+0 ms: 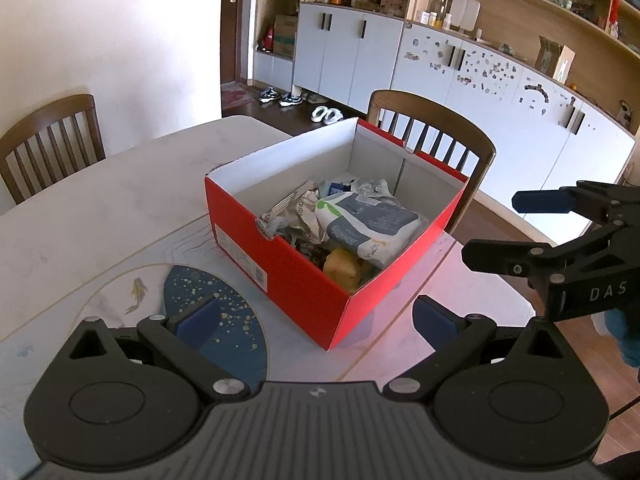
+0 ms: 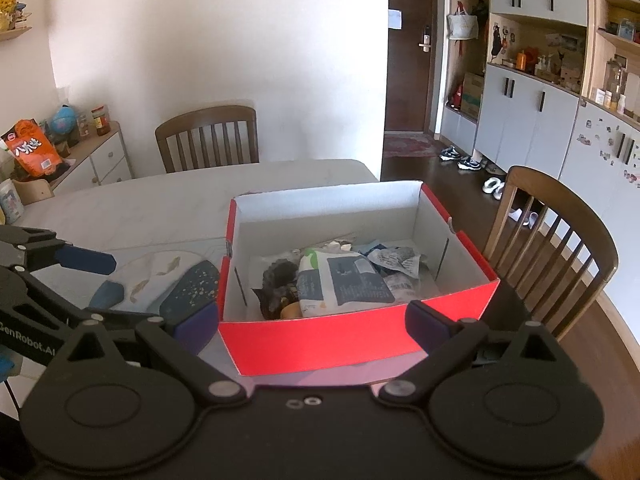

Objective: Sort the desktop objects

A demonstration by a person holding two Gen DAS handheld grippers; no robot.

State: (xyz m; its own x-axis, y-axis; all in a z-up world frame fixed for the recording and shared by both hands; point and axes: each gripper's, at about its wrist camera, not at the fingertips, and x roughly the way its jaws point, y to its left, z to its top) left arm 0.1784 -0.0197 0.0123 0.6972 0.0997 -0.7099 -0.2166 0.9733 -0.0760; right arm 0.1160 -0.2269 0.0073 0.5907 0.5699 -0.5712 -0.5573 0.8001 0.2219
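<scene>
the red cardboard box [image 1: 304, 280] sits on the pale table [image 1: 100, 208], lid off, with one corner over the blue fish-pattern mat [image 1: 208, 300]. everything loose seems to be in it already: a grey-and-white soft pack [image 1: 368, 224] lying flat on top, crumpled wrappers [image 1: 296, 208] beside it, and something round and yellowish [image 1: 342, 270] tucked under the pack's near end (fruit, maybe; i can't tell).

the left gripper [image 1: 316, 320] hangs just short of the box's near corner, fingers spread wide, nothing between them. the right gripper [image 2: 312, 324] faces one long wall of the box, likewise spread and empty.

i'd judge the box light but floppy: thin card walls that would bow under a one-sided pinch. better to take it by two opposite walls near the corners, where the folds stiffen it. the soft pack looks squashy and a bit slick, so a grip across its middle would suit, not at a sealed edge.

the box's long axis runs across the right wrist view, left to right; in the left wrist view it slants from near left to far right. the pack lies roughly crosswise to it, one end toward the right gripper.
</scene>
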